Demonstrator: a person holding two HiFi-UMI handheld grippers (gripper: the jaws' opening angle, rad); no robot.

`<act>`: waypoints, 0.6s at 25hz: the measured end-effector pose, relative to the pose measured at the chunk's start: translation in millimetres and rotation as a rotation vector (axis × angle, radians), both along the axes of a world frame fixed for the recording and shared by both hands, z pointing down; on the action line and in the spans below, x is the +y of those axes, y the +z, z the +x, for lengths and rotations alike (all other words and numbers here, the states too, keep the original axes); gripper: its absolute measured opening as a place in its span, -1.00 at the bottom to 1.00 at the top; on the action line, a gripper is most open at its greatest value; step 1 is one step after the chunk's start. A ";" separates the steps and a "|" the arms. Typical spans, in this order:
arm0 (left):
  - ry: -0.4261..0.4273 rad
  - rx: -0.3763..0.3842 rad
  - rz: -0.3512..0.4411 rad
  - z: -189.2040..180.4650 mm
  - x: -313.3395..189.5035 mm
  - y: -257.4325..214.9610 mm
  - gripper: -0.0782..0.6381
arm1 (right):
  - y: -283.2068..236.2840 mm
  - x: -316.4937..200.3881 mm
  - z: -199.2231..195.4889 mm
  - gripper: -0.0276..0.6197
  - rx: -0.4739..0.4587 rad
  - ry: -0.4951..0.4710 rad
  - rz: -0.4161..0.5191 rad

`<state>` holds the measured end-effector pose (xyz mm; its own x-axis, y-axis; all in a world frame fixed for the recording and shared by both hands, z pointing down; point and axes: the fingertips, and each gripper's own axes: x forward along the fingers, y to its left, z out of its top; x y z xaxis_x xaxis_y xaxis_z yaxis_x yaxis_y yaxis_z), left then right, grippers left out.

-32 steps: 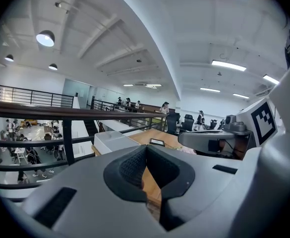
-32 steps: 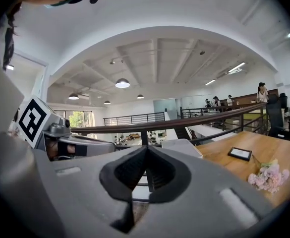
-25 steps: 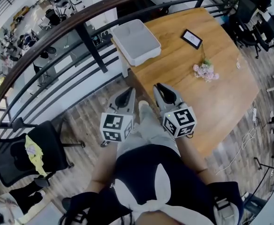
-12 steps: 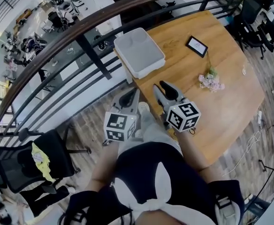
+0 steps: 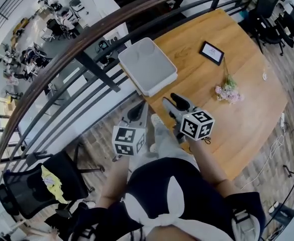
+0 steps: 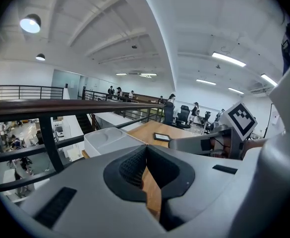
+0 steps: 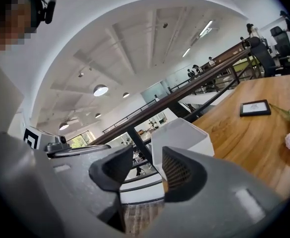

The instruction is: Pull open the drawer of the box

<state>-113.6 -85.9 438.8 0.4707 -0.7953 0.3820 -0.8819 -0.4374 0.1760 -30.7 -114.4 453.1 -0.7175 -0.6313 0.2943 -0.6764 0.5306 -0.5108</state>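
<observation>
At the far left of the head view, a black mesh office chair (image 5: 28, 190) with a yellow cloth (image 5: 53, 181) draped over it stands on the plank floor (image 5: 94, 129), its base partly hidden by the person's dark top (image 5: 157, 185). A dark metal railing with a brown top rail (image 5: 81, 46) sweeps across above it, and the lower storey (image 5: 46, 24) beyond shows only as small, blurred desks.

The left claw (image 5: 135, 110) hangs over the floor just off the corner of the surface. In its own view we see its pads pressed together at the tips with nothing between them. From above, its marker cube (image 5: 128, 140) hides most of its body.

Ahead of both claws and apart from them, the white rectangular plastic box (image 5: 148, 66) sits on the near-left corner of the light-brown wooden surface (image 5: 247, 119), one side along the edge next to the railing. We cannot make out the drawer: every view gives only the box's top and plain white walls.

The right claw (image 5: 174, 100) reaches over the surface's near edge. Its jaws stand apart, having just been opening, and hold nothing; the box shows beyond the gap.

Right of the box lie a small black-framed picture (image 5: 211, 52) and a sprig of pink flowers (image 5: 229, 92), well apart from it, with bare wood open between. Past the surface's far right corner, black desk chairs (image 5: 292, 21) are clipped by the view's edge.
</observation>
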 end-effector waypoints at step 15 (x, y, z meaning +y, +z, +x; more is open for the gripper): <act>-0.011 -0.009 -0.075 -8.8 -27.8 37.9 -0.73 | 63.4 -39.6 -2.0 -0.24 -0.139 0.024 -0.243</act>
